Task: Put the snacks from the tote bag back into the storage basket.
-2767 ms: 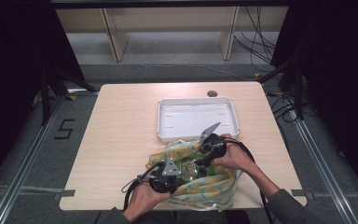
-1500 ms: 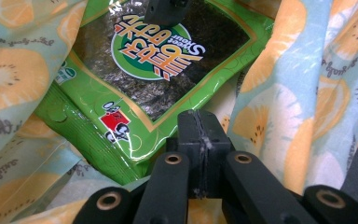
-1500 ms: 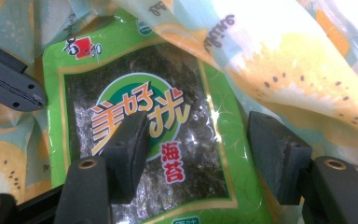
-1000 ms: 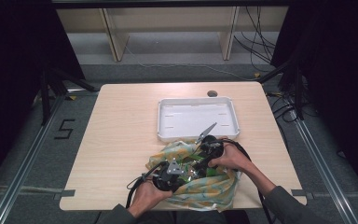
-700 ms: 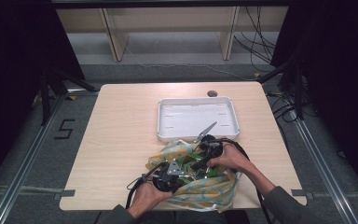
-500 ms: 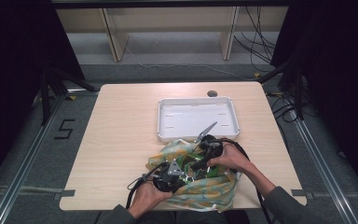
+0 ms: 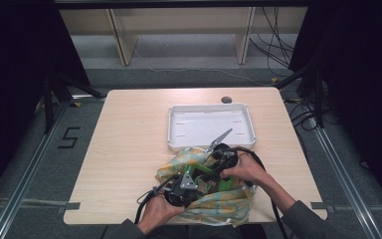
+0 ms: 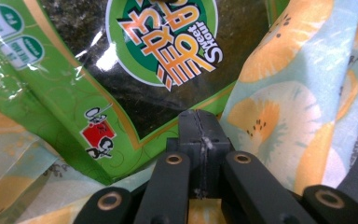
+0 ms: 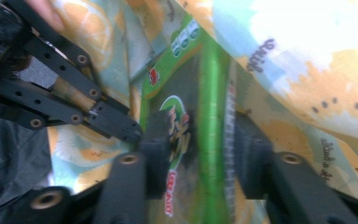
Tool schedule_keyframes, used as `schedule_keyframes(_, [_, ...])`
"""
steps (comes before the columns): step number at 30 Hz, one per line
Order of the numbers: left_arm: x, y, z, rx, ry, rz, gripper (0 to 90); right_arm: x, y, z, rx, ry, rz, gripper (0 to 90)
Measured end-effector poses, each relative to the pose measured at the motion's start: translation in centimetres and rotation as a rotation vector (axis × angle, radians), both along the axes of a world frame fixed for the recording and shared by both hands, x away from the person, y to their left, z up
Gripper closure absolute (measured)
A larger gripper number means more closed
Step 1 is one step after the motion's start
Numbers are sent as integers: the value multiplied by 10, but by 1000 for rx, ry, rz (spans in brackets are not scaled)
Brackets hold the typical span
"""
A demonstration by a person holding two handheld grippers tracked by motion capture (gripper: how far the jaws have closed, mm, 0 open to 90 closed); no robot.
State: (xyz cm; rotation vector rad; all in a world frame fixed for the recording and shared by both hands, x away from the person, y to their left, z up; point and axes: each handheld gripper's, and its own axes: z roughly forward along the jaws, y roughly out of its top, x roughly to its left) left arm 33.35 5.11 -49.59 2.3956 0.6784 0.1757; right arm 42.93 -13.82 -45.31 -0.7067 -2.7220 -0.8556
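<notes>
A cloth bag [image 7: 221, 205] printed with fruit lies at the table's near edge. A green seaweed snack packet [image 8: 168, 46] sits in its mouth. My left gripper [image 8: 199, 126] is shut, with a thin fold of the bag's rim [image 8: 279, 93] pinched between its pads; it also appears as the left gripper [image 9: 129, 130] beside the packet. My right gripper [image 9: 200, 144] straddles the packet [image 9: 207, 93]. Its jaws have just been closing, and the pads now press on the packet's two sides. From above, both hands meet over the bag, left gripper [image 7: 195, 177], right gripper [image 7: 215, 168].
A white plastic tray [image 7: 179, 144] stands just beyond the bag, near the middle of the wooden table [image 7: 129, 149]. A small round hole [image 7: 226, 99] sits at the far edge. Cables trail from both grippers over the near edge.
The right gripper has sunk slightly toward the bag's mouth compared with the oldest frame. The left hand and the bag have kept still.
</notes>
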Motion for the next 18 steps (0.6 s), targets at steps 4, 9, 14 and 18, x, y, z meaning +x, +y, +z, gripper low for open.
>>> schedule_keyframes(4, [2,2,3,25,-11,-33,893,-2,0,3,7,0,-8,711])
schedule_keyframes(9, [-4,1,10,-39,-13,1,867,-5,-1,8,15,30,-22,754])
schedule_keyframes(14, [-10,8,25,-72,-40,-8,780,-6,1,11,33,-36,18,759])
schedule_keyframes(18, [-17,17,38,-119,-58,24,711,-8,-1,16,25,-61,28,759])
